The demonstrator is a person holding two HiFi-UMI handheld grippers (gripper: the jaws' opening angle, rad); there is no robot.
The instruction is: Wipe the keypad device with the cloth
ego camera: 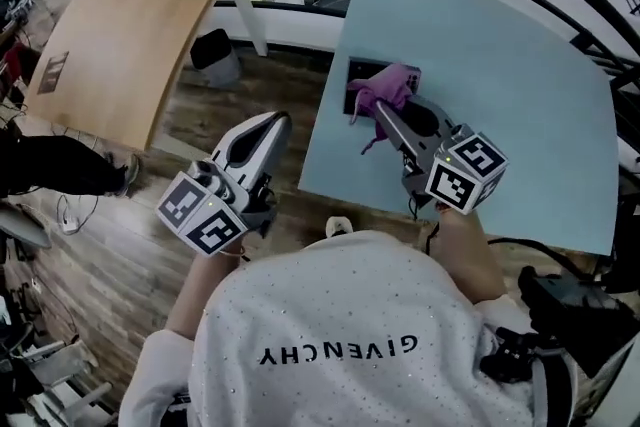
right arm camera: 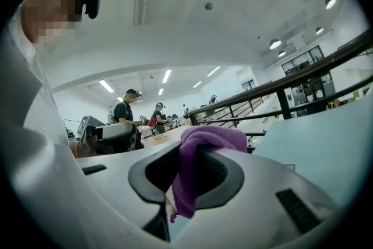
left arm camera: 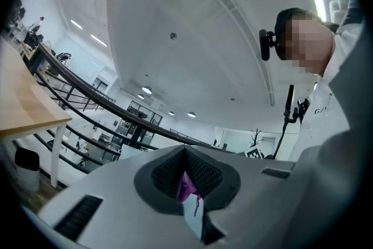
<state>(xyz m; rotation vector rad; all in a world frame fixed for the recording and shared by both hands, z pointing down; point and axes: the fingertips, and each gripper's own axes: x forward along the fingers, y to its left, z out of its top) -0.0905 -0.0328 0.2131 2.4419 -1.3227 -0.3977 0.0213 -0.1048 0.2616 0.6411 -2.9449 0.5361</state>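
Cloth [ego camera: 382,89] is pinched in our right hand-held gripper [ego camera: 386,111] over the dark keypad device [ego camera: 357,72] on the blue worktop [ego camera: 520,115]; our left hand-held gripper [ego camera: 272,123], jaws pressed together, hangs beside it.

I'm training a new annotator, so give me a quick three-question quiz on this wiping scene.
1. What is the right gripper clamped on?
A) a cup
B) the purple cloth
C) nothing

2. True or false: the left gripper is touching the keypad device.

3. Fill in: the keypad device lies on a table whose top is light ____.

Key
1. B. The cloth sits between its jaws.
2. False. The left gripper is off to the left, away from the device, with its jaws together and empty.
3. Blue.
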